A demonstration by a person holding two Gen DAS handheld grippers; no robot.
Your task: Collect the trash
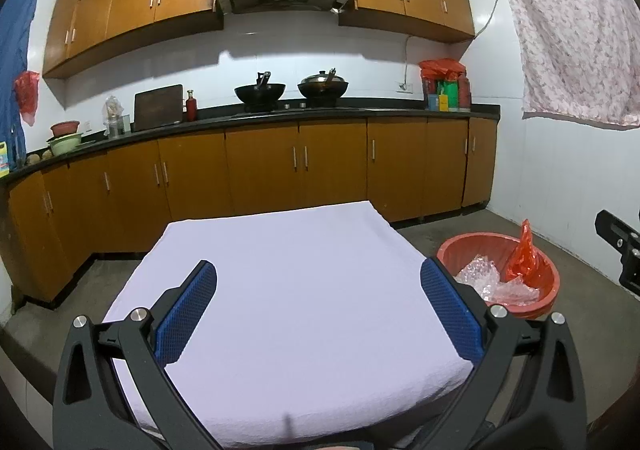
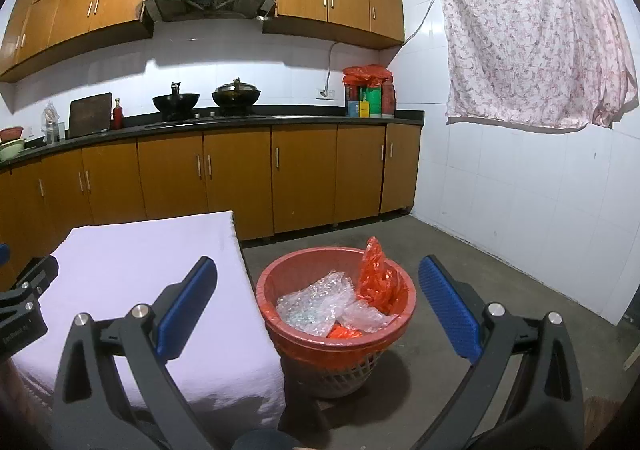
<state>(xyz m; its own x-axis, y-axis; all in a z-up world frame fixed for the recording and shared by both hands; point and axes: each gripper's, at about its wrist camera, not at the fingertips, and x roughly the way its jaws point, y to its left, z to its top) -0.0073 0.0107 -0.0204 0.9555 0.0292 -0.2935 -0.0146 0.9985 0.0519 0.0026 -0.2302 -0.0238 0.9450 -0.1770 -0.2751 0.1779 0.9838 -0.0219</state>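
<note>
Left gripper [image 1: 318, 282] spread wide, empty, above the white-covered tabletop [image 1: 280, 270]. Right gripper [image 2: 318, 282] likewise spread, empty, over the red trash basket [image 2: 288, 324] standing on the floor just beside the tabletop's right edge. Basket contains bubble wrap [image 2: 316, 300] and an orange plastic bag [image 2: 376, 278]. Kitchen cabinets [image 2: 236, 182] stand beyond.

A cloth-covered table beside a bin on a concrete floor

The table [image 1: 280, 290] wears a plain pale lilac cloth [image 2: 140, 282] with nothing lying on it. Off its right edge, the red bin [image 2: 336, 330] stands on the grey floor [image 2: 460, 250], holding bubble wrap [image 2: 316, 302] and a red plastic bag [image 2: 376, 274].
</note>
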